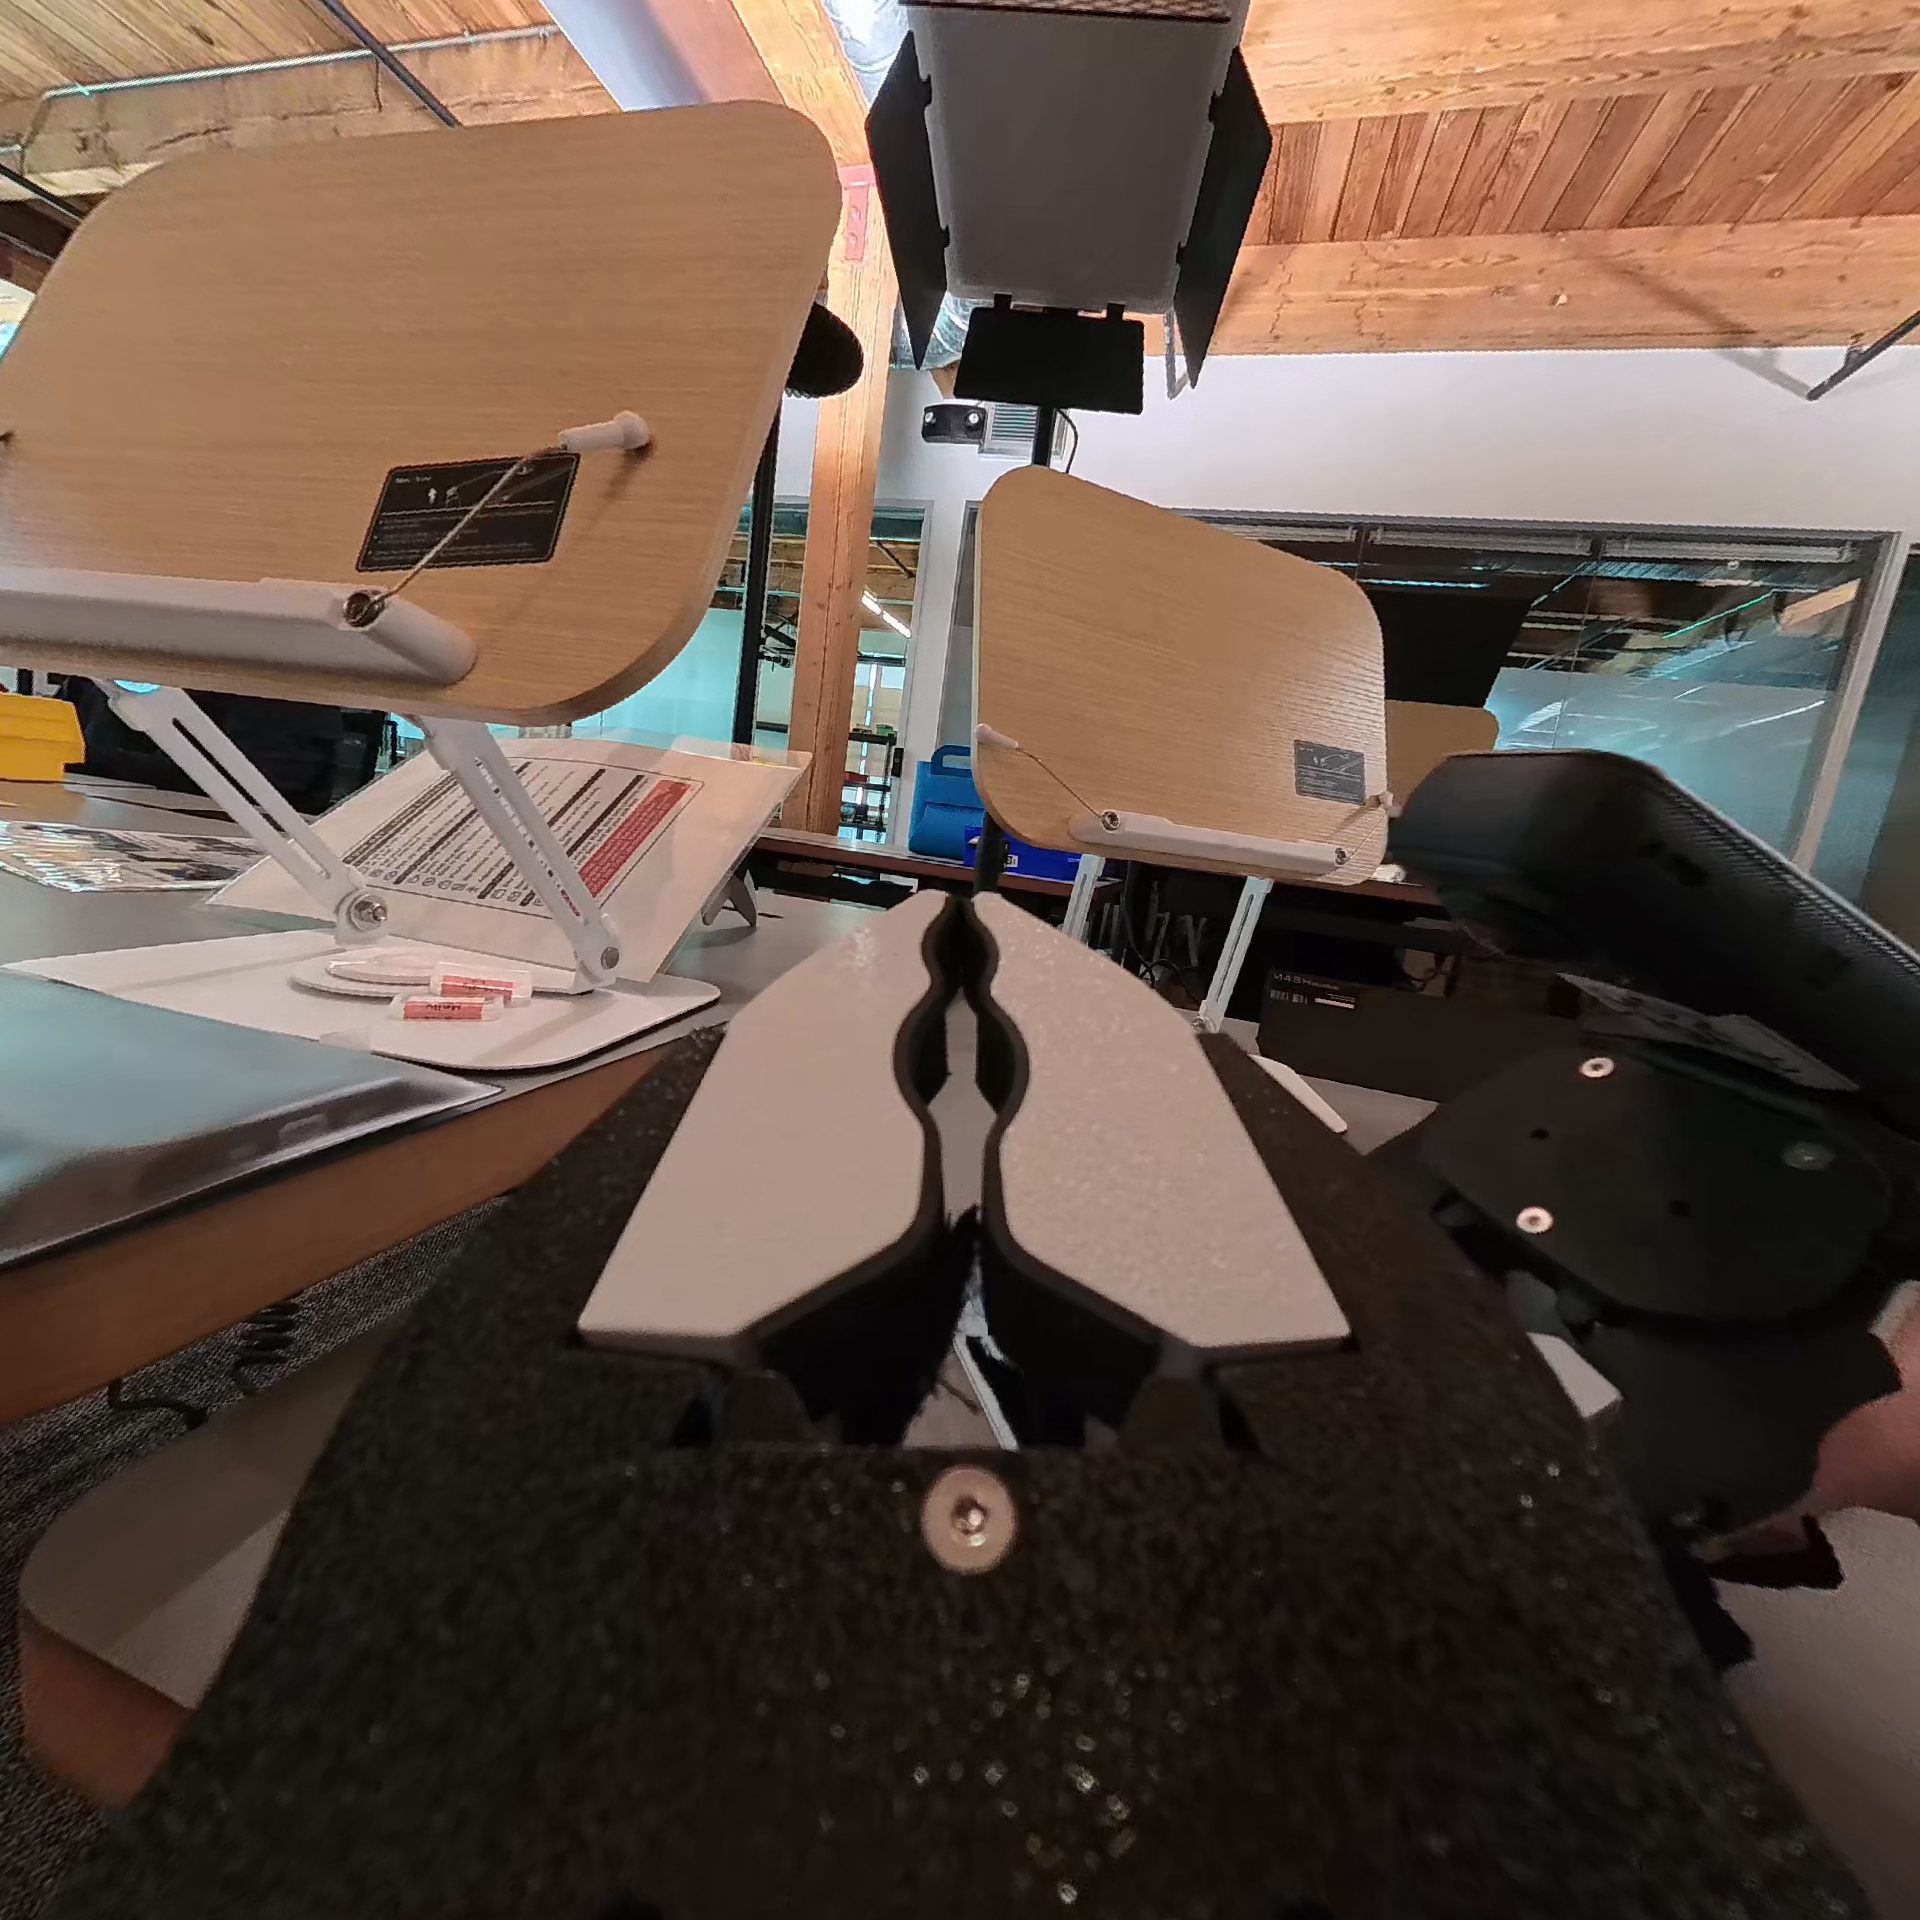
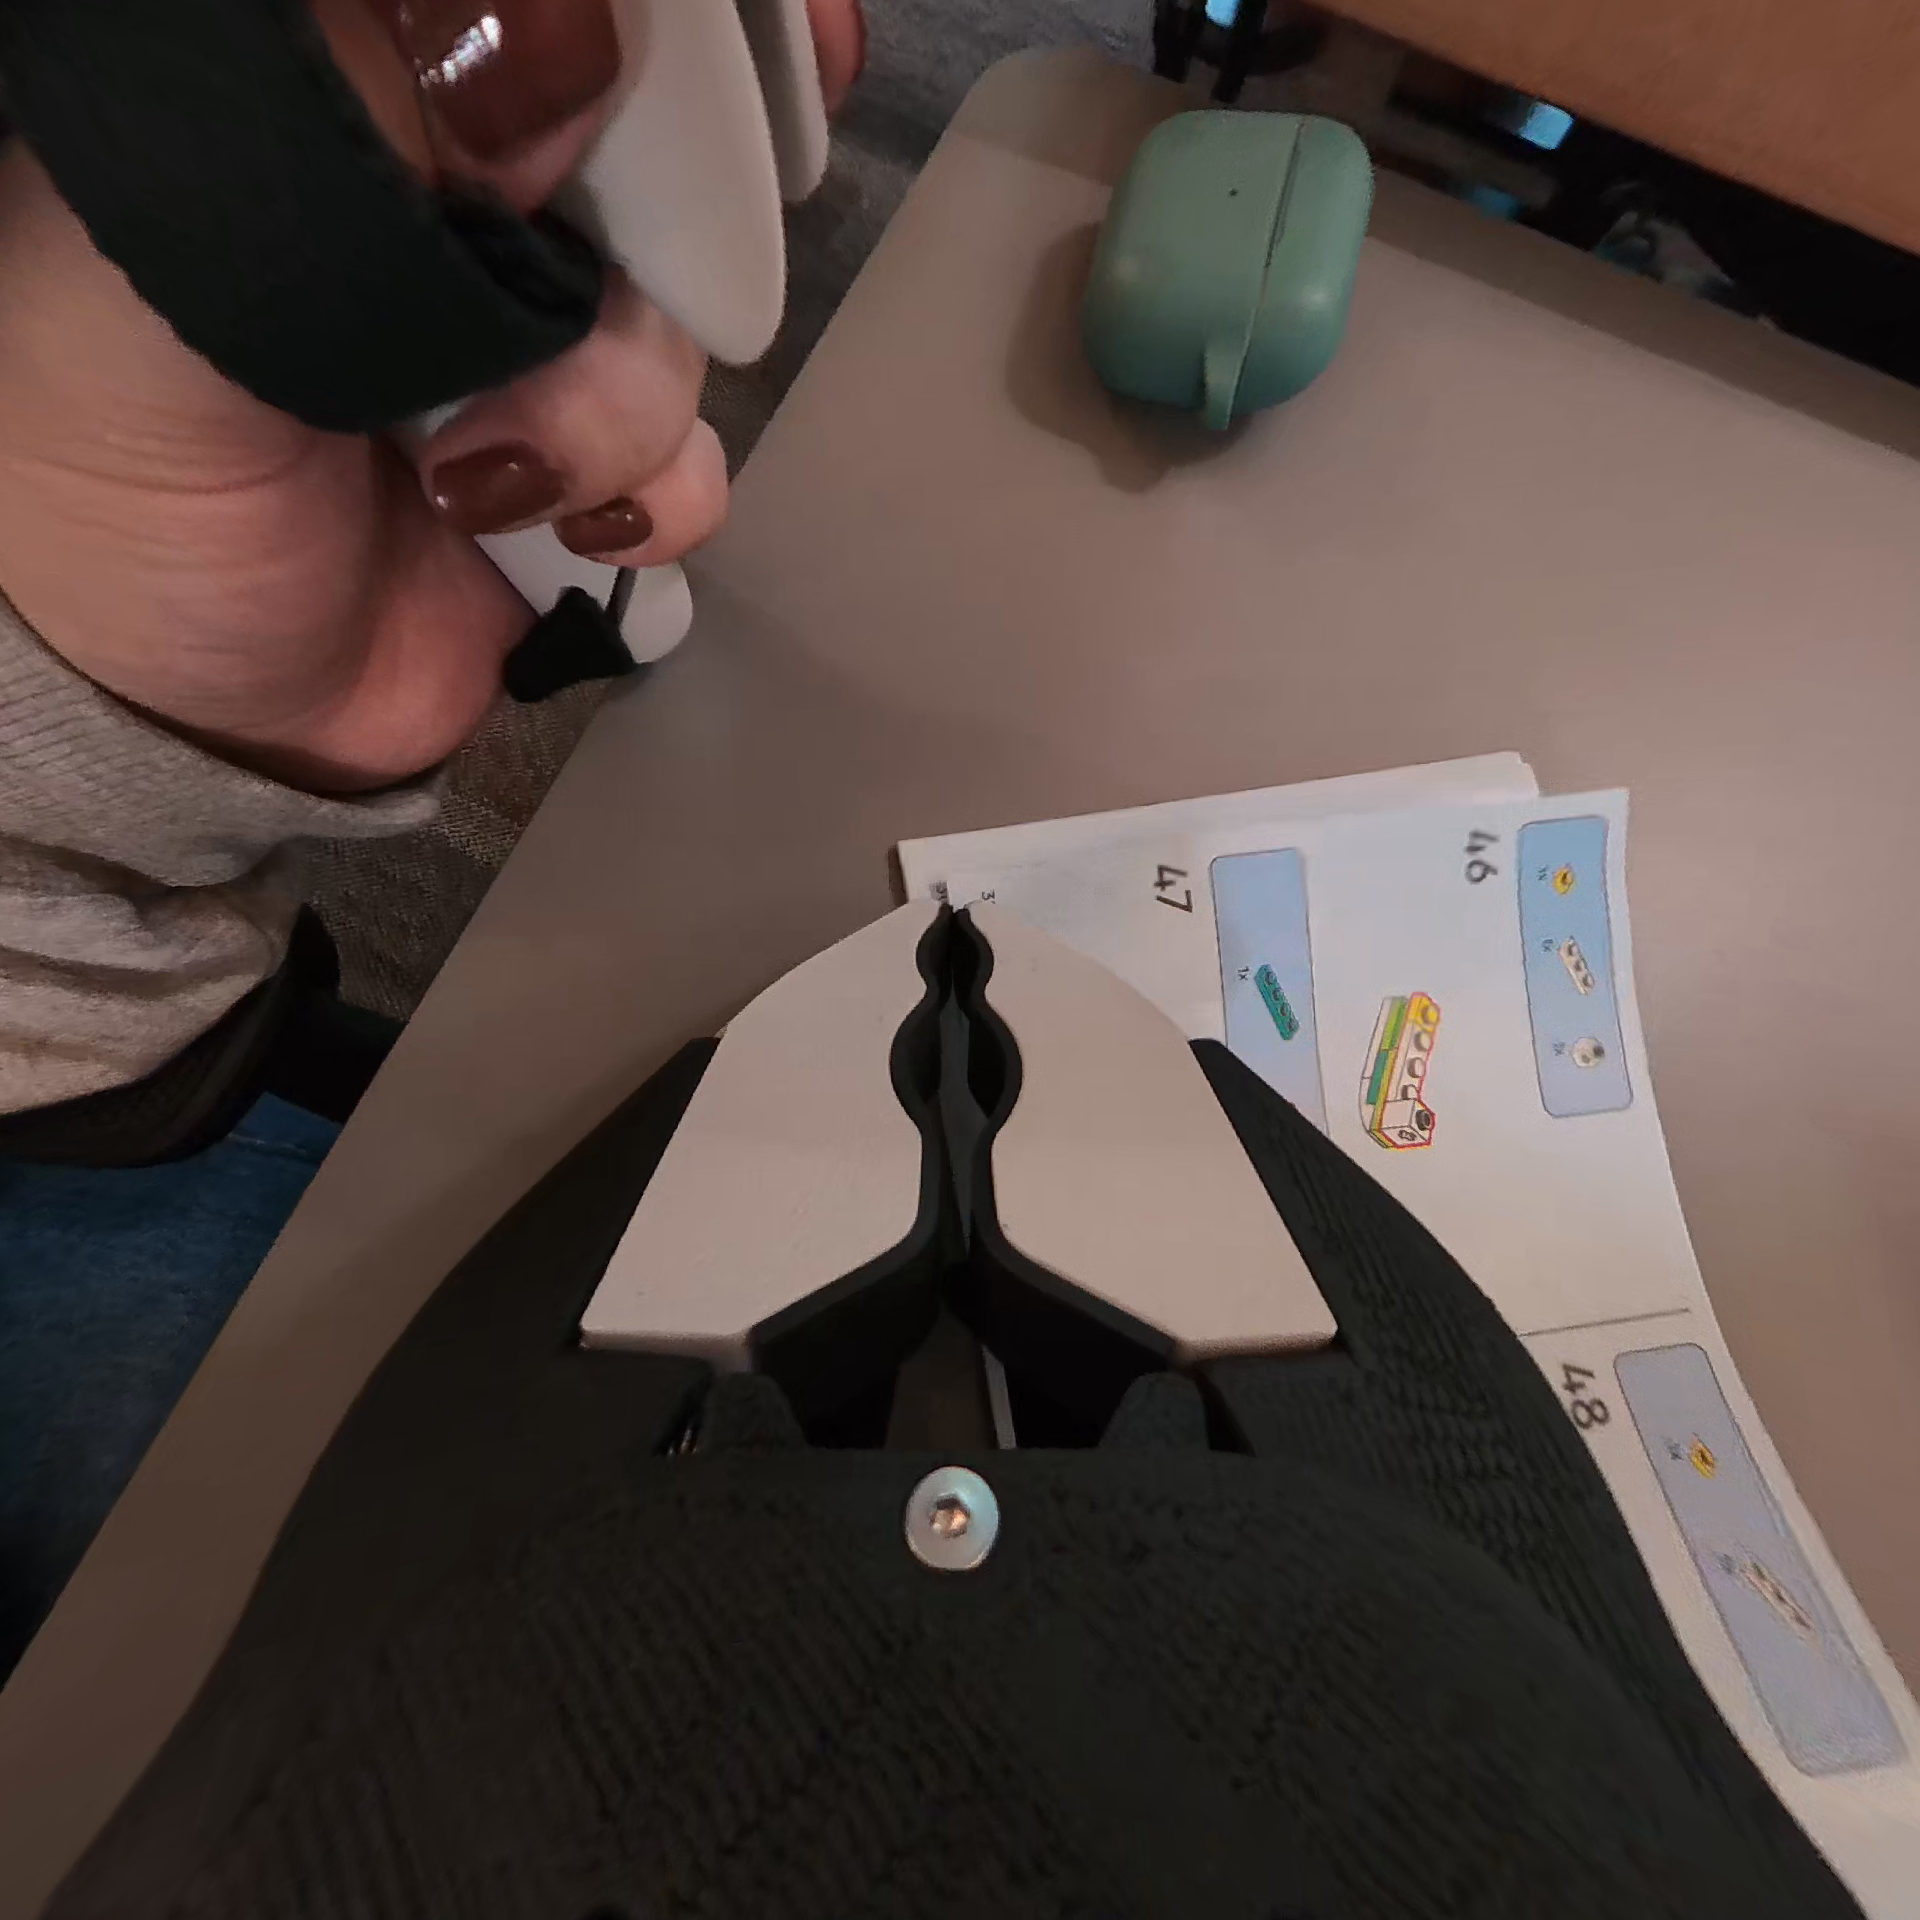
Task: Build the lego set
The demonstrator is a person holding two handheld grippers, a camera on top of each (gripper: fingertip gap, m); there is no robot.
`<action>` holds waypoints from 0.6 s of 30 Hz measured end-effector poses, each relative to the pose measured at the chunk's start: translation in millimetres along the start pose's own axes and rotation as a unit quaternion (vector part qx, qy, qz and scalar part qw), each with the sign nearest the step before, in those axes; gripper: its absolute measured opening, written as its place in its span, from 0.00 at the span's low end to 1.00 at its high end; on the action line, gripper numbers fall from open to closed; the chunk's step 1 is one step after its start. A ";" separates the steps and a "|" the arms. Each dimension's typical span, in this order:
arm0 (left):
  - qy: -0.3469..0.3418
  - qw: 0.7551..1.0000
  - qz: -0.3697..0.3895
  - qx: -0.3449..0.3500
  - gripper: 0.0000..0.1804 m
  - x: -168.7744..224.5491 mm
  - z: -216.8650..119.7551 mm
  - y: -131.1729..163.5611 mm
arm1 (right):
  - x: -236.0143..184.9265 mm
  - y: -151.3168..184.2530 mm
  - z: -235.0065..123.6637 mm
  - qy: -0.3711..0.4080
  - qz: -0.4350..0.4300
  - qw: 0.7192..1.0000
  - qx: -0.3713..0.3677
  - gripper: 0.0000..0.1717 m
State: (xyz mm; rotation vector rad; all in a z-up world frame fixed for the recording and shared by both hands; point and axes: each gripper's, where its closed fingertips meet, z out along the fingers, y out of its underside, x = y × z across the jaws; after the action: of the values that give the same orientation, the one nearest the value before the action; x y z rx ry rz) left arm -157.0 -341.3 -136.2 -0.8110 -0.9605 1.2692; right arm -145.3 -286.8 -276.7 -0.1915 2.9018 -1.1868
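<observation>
My right gripper [image 2: 951,920] is shut on the near left corner of a page of an open picture-instruction booklet [image 2: 1455,935] that lies on the grey table [image 2: 935,623]. A thin sheet edge shows between its pads, and the page bows up along the gripper's right side. My left gripper [image 1: 961,914] is shut with nothing between its pads. It is raised off the table and points towards two wooden book stands [image 1: 416,364] [image 1: 1174,665]. In the right wrist view a hand [image 2: 260,571] holds the left gripper at the upper left, beyond the table's edge.
A mint-green earbud case [image 2: 1226,260] sits on the table beyond the booklet. On the left stand's white base [image 1: 623,1023] lie two small pink-labelled tubes [image 1: 457,1003], and a printed sheet [image 1: 520,831] leans behind it. A studio lamp [image 1: 1070,156] hangs overhead. The right gripper's black body [image 1: 1662,1143] is close on the right. My right fingertips sit around 15 cm from my left ones. The mint-green earbud case [image 2: 1226,260] is about 12 cm from both grippers' fingertips.
</observation>
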 end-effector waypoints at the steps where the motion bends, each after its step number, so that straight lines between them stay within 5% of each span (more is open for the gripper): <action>1: 0.000 1.000 0.000 0.000 0.00 0.1 0.1 0.1 | 1.6 0.1 -1.2 0.005 0.001 1.000 0.003 0.00; 8: 0.000 1.000 -0.004 -0.007 0.00 -0.7 1.1 3.1 | 12.7 1.4 -20.0 0.048 0.012 0.998 0.027 0.00; 18: 0.013 1.000 -0.007 -0.024 0.00 3.8 2.8 8.5 | 25.6 30.7 -24.3 0.100 -0.011 0.991 -0.086 0.00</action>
State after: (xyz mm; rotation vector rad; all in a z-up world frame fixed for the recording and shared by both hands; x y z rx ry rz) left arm -162.7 -336.3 -142.3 -0.8550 -0.9768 1.2253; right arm -175.2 -251.0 -279.6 -0.1091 3.1864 -1.0124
